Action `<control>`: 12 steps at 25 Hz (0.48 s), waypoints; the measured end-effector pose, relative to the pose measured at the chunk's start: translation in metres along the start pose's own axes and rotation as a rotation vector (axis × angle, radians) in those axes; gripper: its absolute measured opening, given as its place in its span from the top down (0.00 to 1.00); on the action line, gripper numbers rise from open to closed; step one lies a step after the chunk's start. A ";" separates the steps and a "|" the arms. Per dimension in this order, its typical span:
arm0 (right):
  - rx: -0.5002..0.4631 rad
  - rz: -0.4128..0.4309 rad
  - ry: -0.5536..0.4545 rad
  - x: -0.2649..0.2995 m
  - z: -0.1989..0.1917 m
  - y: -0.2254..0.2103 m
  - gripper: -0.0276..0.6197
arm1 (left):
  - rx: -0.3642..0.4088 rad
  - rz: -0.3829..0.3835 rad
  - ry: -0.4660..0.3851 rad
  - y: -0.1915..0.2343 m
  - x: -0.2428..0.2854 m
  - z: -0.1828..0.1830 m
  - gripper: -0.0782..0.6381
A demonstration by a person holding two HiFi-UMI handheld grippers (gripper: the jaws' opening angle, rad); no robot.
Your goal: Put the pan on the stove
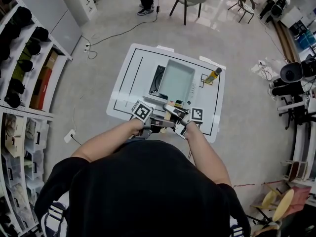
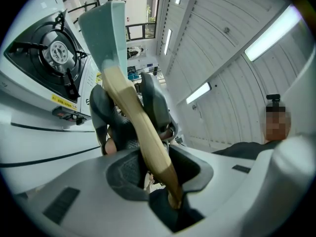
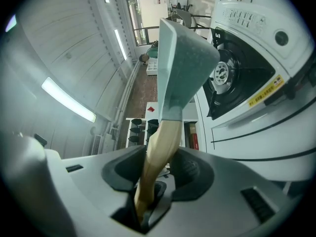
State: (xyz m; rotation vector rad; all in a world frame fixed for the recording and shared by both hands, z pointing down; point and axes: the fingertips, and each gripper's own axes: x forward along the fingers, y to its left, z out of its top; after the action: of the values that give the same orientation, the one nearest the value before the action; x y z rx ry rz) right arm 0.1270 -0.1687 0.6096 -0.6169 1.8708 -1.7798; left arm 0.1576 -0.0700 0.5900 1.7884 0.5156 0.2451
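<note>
White worktop (image 1: 126, 83) in an open room carries the stove (image 1: 158, 80). The pale green pan (image 1: 176, 80) hangs over it, seemingly not yet set down. The left hand-held gripper (image 1: 154, 124) and the right hand-held gripper (image 1: 178, 120) each clamp the wooden handle (image 2: 133, 117), probably to steady a long, front-heavy load. Only the head view shows the pan covering the stove. The gripper views show the jaws pressing the handle, with the burner (image 3: 223, 73) beside the pan.
</note>
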 end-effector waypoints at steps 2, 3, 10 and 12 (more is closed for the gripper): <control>-0.006 -0.002 -0.004 0.004 0.003 -0.001 0.72 | -0.011 -0.010 0.003 -0.001 -0.003 0.003 0.71; -0.008 -0.002 -0.006 0.006 0.004 -0.001 0.72 | -0.002 -0.012 0.007 -0.001 -0.004 0.004 0.71; -0.001 0.000 -0.004 0.013 0.008 -0.004 0.72 | 0.025 0.006 0.014 0.004 -0.012 0.010 0.71; 0.000 -0.001 -0.004 0.015 0.009 -0.006 0.72 | 0.015 -0.005 0.007 0.003 -0.014 0.011 0.71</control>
State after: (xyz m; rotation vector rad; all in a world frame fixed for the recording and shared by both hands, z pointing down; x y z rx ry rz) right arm 0.1205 -0.1853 0.6150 -0.6214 1.8683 -1.7782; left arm 0.1510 -0.0865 0.5911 1.8007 0.5285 0.2449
